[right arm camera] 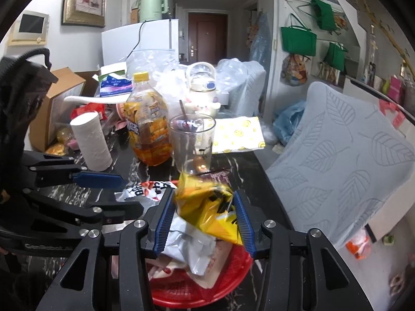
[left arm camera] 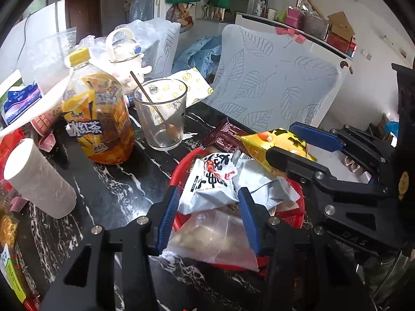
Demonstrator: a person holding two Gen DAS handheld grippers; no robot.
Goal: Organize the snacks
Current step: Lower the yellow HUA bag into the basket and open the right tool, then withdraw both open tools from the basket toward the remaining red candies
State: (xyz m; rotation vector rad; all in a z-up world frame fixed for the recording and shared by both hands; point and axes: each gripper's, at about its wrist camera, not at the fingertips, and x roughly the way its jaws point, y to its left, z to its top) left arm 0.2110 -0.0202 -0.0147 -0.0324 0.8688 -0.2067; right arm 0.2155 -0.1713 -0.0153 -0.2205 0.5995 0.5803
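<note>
Black marbled worktop (left arm camera: pixel 124 181) carries a red basket (right arm camera: pixel 181 292) of snack packets near its right edge. Right claw (right arm camera: pixel 205 220) grips the yellow packet (right arm camera: pixel 205 207) above it; left claw (left arm camera: pixel 207 220) straddles a white packet (left arm camera: pixel 207 181), contact unclear, basket mostly hidden.

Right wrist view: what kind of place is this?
Most likely a lived-in flat, at a cluttered table. An entry door closes a hallway, green tote bags hang on the wall, and a kettle stands on a white fridge.
</note>
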